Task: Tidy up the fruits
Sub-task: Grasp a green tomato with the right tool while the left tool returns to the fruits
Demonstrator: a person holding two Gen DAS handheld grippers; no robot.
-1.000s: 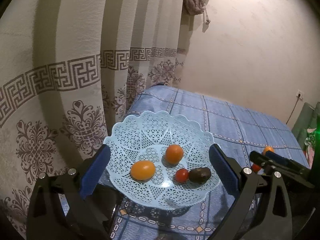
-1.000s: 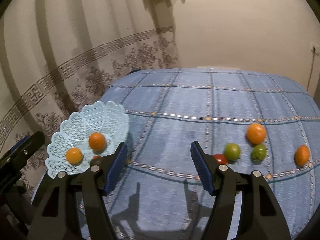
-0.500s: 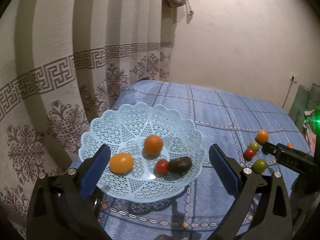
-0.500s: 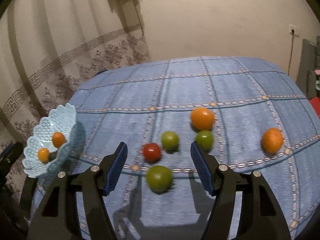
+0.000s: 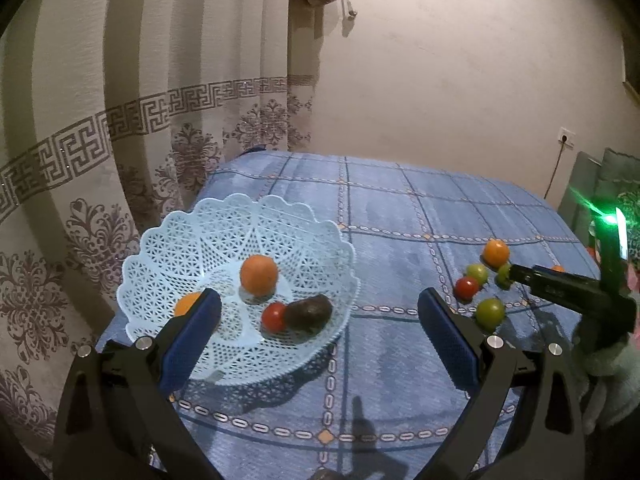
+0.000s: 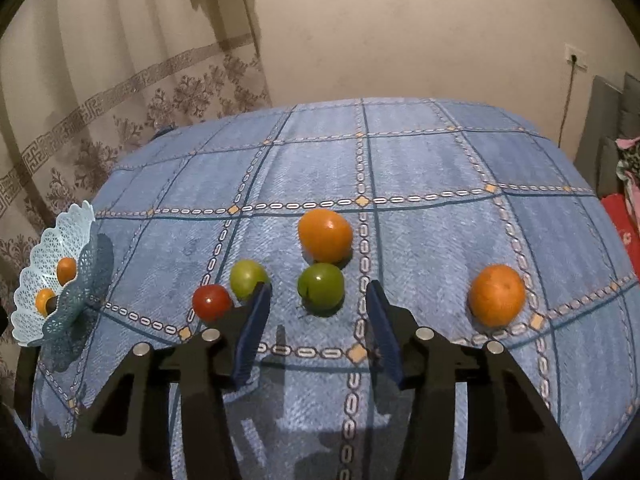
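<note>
Biggest thing first: the blue checked tablecloth (image 6: 420, 184) fills the space ahead of both sets of fingers. Your pale blue lattice basket (image 5: 224, 240) sits just past the left finger of the left gripper (image 5: 320, 328), whose jaws are spread wide with nothing between them. In the basket you've got an orange (image 5: 259, 274), a dark avocado-looking fruit (image 5: 308, 313), a small red tomato (image 5: 273, 317), and another orange one (image 5: 186, 303) half hidden behind that left finger.

Your right gripper (image 6: 318, 316) is also wide open and empty, with a green tomato (image 6: 321, 289) sitting right between the fingertips. A big orange (image 6: 325, 235) lies just beyond it, another orange (image 6: 496, 295) off past the right finger, and a lighter green tomato (image 6: 247, 278) plus a red tomato (image 6: 211, 301) just outside the left finger.
</note>
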